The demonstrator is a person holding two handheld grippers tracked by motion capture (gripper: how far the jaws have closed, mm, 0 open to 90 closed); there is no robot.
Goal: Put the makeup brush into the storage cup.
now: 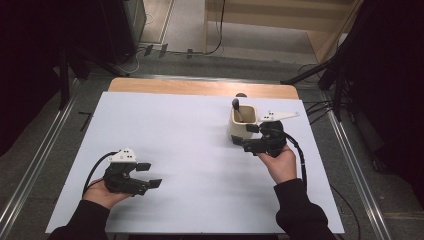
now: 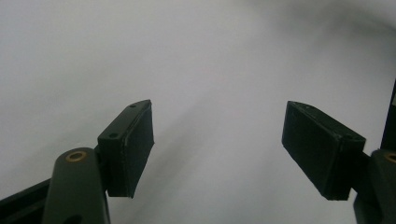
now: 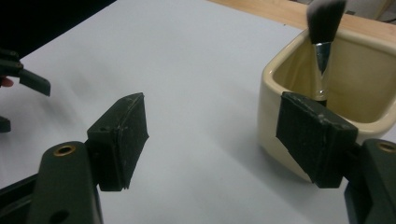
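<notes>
A cream square cup (image 1: 243, 122) stands on the white table sheet (image 1: 190, 150) at the right, with a makeup brush (image 1: 236, 106) upright in it, bristles up. My right gripper (image 1: 247, 136) is open just in front of the cup, nothing between its jaws. In the right gripper view the cup (image 3: 345, 84) and the brush (image 3: 323, 28) sit at the right, behind the right pad (image 3: 313, 137), and my right gripper (image 3: 212, 140) gapes over bare sheet. My left gripper (image 1: 149, 175) rests open at the front left; in its own view my left gripper (image 2: 217, 154) has only white sheet between its pads.
A strip of wooden tabletop (image 1: 200, 88) shows beyond the sheet's far edge. Metal rails (image 1: 37, 150) run along both sides of the table. Cables and stand legs (image 1: 150, 50) lie on the floor behind. The left gripper's tips (image 3: 28, 81) show at the right gripper view's left edge.
</notes>
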